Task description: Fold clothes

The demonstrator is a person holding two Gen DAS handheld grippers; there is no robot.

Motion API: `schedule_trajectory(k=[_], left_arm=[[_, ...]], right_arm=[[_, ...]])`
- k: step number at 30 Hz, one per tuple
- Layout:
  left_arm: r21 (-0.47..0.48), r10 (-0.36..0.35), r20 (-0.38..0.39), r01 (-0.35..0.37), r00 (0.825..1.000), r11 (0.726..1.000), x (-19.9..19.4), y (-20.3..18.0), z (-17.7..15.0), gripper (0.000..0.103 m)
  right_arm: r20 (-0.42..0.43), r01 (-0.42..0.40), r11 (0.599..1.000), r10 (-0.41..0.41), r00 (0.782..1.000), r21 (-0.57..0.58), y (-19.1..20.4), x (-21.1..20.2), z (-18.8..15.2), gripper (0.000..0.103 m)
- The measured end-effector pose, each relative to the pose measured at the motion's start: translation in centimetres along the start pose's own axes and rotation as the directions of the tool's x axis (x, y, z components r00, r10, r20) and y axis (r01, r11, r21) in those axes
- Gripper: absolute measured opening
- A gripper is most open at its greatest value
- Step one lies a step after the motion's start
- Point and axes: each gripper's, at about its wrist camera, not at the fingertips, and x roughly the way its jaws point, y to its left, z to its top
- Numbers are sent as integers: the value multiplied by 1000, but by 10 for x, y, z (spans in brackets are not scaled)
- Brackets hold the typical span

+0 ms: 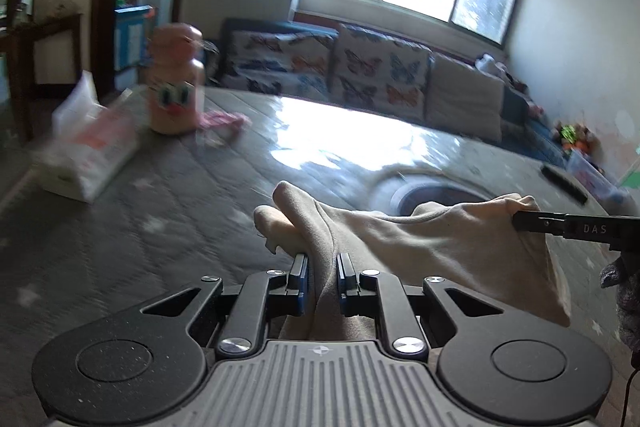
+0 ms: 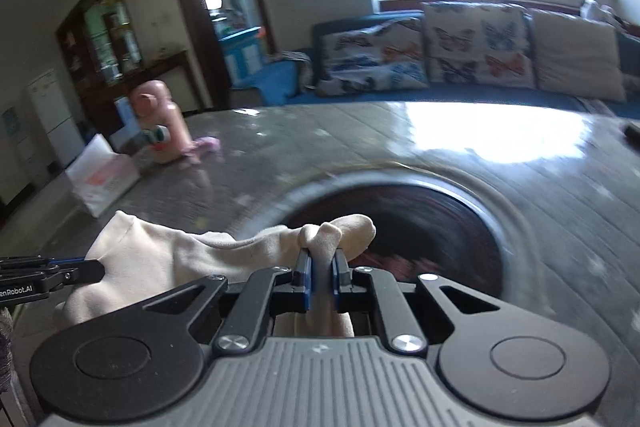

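left gripper (image 1: 323, 263) and right gripper (image 2: 322, 261) clamp beige garment (image 1: 440, 239) corners, raised over table (image 1: 200, 187)

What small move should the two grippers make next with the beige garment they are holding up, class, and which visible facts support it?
Probably lower both together and lay the beige garment flat on the table. The left gripper and the right gripper are each shut on a bunched corner, the cloth hangs slack between them above the table, and no fold is yet formed.
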Motion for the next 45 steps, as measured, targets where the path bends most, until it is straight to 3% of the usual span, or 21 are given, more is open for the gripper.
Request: schedule_trajectory(k=[9,15,18,20,22,25,31,38,41,43,45], left_arm=[[-67,155,66,-151,986,986,-22,64,21,16],[-95,237,41,-232,971,968,-16,88,20,18],[-101,280,5,-278,960,955,-6,96,14,21],[-98,291,6,-289,957,952,-7,96,13,23],[-94,291,17,-288,957,953,-9,94,13,34],[-76,267,30,-265,963,961,-8,88,13,38],[-46,218,-21,-218,976,975,8,75,0,44],[-17,211,-60,-212,976,977,13,68,-17,53],[-14,206,-61,-207,977,978,11,65,-21,61],[-19,200,-52,-201,978,979,7,62,-22,77],[-18,197,-46,-198,979,980,2,59,-24,85]], right_arm=[[-6,-131,986,131,991,-101,71,57,37,8],[-26,-189,974,187,982,-122,97,96,46,8],[-48,-169,977,164,985,-132,101,113,45,10],[-70,-151,977,141,987,-148,103,123,43,14],[-80,-151,975,139,987,-161,103,123,41,14],[-97,-179,962,162,982,-208,107,116,36,14],[-158,-254,919,215,964,-302,124,104,17,29],[-200,-220,890,149,968,-399,134,109,-8,39],[-193,-217,890,149,970,-401,135,102,-10,49],[-189,-215,890,149,971,-403,136,97,-12,53],[-188,-216,887,150,971,-408,137,94,-15,74]])
